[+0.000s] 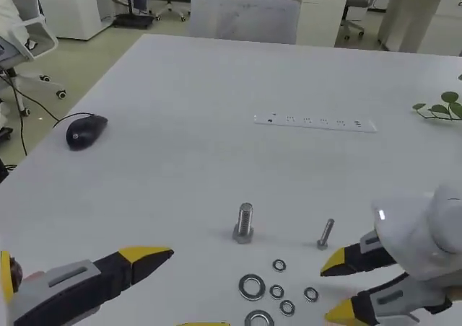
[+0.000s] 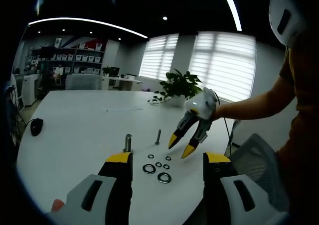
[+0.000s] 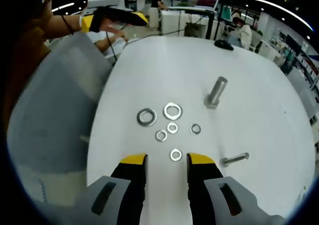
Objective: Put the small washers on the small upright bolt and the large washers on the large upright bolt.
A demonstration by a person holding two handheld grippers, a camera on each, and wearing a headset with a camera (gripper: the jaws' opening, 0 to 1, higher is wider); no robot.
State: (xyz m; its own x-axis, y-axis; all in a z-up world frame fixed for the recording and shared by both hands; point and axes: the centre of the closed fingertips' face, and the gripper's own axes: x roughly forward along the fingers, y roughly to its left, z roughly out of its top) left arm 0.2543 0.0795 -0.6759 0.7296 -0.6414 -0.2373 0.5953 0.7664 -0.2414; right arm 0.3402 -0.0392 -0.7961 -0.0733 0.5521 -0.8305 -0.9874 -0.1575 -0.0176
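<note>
The large bolt (image 1: 245,221) and the small bolt (image 1: 325,234) stand upright near the table's front. Two large washers (image 1: 252,286) and several small washers (image 1: 276,291) lie flat just in front of them. My right gripper (image 1: 333,290) hovers open to the right of the washers. In the right gripper view its jaws (image 3: 167,160) flank one small washer (image 3: 175,155), with the large bolt (image 3: 216,92) and small bolt (image 3: 234,159) beyond. My left gripper (image 1: 191,290) is open at the lower left, holding nothing. From the left gripper view (image 2: 168,160) the washers (image 2: 148,168) lie ahead.
A black mouse (image 1: 86,131) sits at the left of the white table (image 1: 180,160). A white power strip (image 1: 315,122) lies across the middle, and a plant (image 1: 442,108) is at the right edge. A grey chair (image 3: 50,110) stands at the table's near side.
</note>
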